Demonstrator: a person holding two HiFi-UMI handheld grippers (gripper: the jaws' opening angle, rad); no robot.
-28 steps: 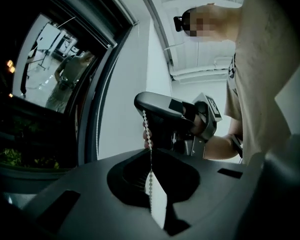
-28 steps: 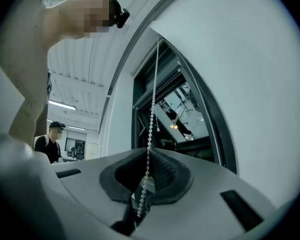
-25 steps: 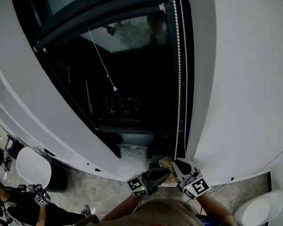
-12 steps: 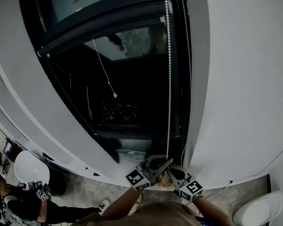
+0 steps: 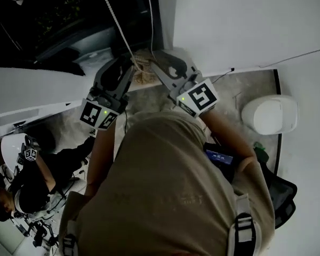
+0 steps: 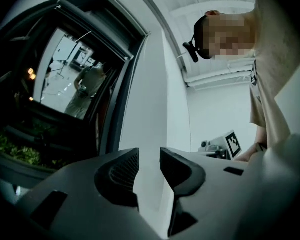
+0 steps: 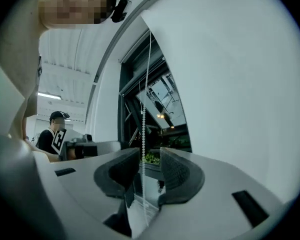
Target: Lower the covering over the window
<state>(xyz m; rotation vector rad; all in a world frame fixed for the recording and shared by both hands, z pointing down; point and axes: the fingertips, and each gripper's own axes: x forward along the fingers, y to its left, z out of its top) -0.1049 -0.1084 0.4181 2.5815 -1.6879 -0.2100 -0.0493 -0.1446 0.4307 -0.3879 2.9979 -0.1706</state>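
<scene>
The white bead chain [image 5: 115,21] comes down from the top of the head view to between my two grippers, with a thin cord [image 5: 149,15] beside it. My right gripper [image 5: 156,64] is open, its jaws having just opened; in the right gripper view the bead chain [image 7: 143,129] hangs in the gap of the right gripper [image 7: 150,156], and neither pad presses on it. My left gripper [image 5: 130,63] has also just opened, and in the left gripper view the left gripper [image 6: 149,156] has only white wall between its jaws. The dark window [image 6: 65,74] lies to the left. I cannot make out the covering.
A white wall [image 5: 229,20] flanks the window on the right, with a cable [image 5: 293,56] at its foot. A white round seat [image 5: 269,113] stands on the floor at right. Another person [image 5: 37,180] crouches at lower left. A brownish woven thing [image 5: 144,73] sits under the grippers.
The head view has swung down from the window to my torso and the floor. Both grippers now sit higher in the picture, still at the chain's lower end, jaws apart.
</scene>
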